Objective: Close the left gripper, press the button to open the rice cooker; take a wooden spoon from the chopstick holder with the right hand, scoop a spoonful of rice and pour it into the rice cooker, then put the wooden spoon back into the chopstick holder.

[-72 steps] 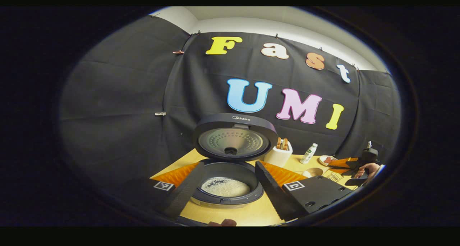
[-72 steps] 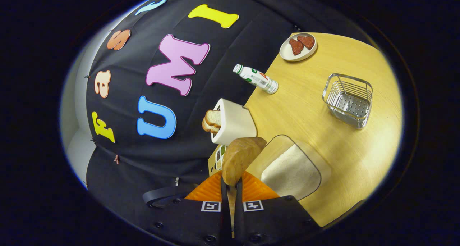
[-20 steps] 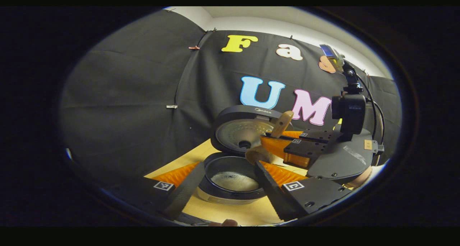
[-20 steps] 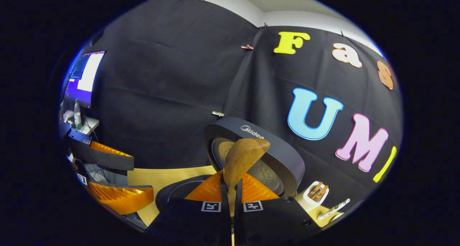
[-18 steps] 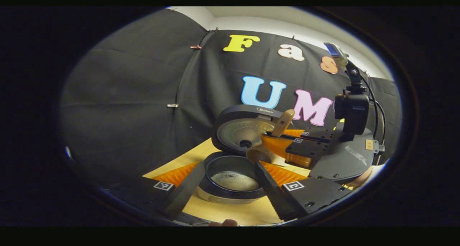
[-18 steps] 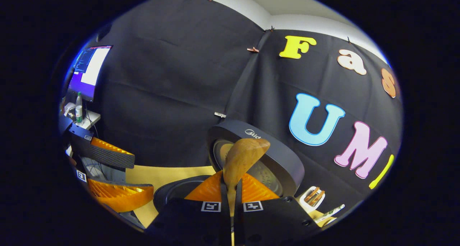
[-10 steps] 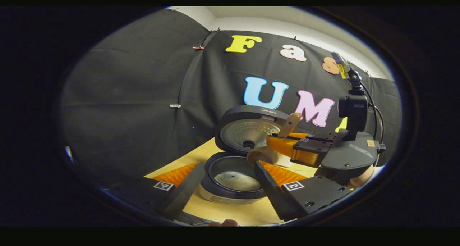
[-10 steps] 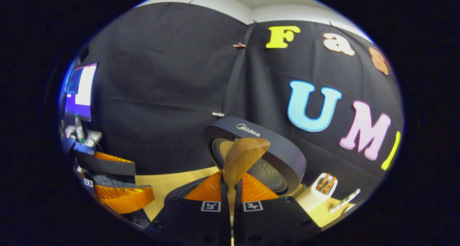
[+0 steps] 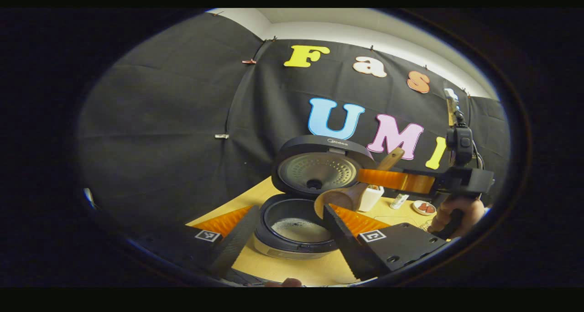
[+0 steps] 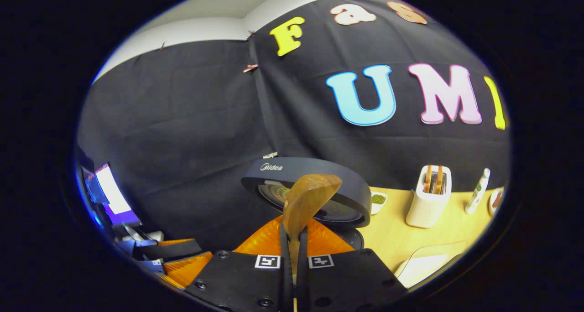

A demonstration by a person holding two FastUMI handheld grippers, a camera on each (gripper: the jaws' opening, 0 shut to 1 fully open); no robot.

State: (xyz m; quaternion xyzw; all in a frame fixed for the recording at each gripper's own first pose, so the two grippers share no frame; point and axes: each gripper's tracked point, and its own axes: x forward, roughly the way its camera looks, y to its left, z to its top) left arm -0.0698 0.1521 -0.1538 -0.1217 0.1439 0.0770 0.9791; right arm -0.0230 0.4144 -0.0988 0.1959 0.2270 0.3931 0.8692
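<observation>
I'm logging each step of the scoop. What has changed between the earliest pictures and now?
The right hand-held gripper carried the wooden spoon from the rice box over to the open rice cooker, then began turning right toward the chopstick holder. Unchanged: it stays shut on the spoon's handle, the cooker lid stays up, and the left hand-held gripper stays open around the pot.

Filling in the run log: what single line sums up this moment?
right claw: shut on brown wooden spoon | black rice cooker: lid up, rice inside | left claw: open | white chopstick holder: on table
</observation>
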